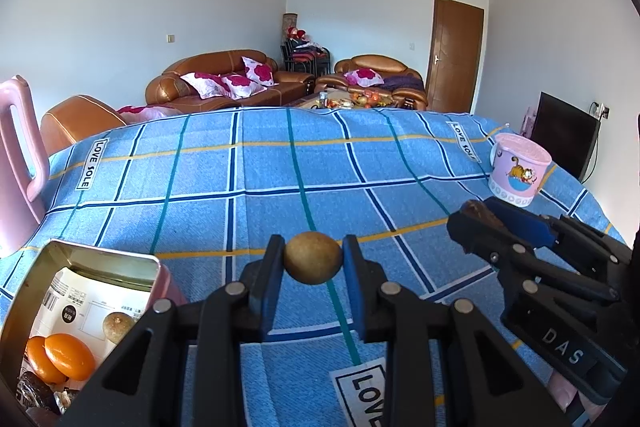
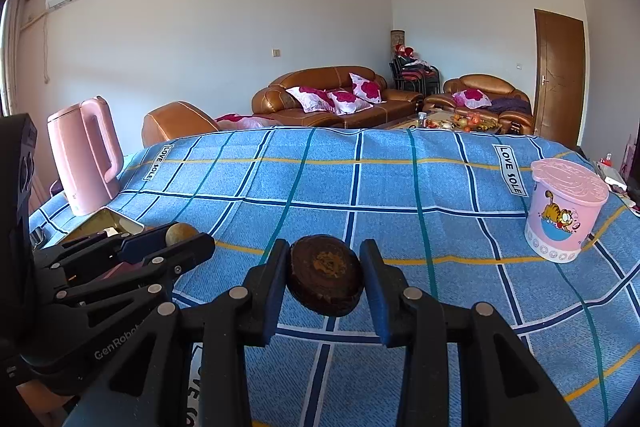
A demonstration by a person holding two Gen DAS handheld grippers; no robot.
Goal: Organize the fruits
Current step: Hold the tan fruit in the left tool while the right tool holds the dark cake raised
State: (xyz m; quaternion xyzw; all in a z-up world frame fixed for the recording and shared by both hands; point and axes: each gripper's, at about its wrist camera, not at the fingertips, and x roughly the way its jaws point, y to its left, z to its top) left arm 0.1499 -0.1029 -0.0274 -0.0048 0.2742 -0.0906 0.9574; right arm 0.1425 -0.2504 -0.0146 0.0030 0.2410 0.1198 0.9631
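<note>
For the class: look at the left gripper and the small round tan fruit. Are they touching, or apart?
Touching. The left wrist view shows the left gripper with both fingers pressed against the sides of the round tan fruit, holding it above the blue cloth.

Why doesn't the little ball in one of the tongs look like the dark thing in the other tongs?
The round tan fruit in the left tongs is a smooth, pale brown ball. The dark flat fruit in the right tongs is a blackish-brown disc with a rough, orange-flecked face, and it looks wider. The ball looks the same all round; the disc stands on edge, with its face toward the camera. Both are pinched between blue pads, above the blue checked cloth.
</note>
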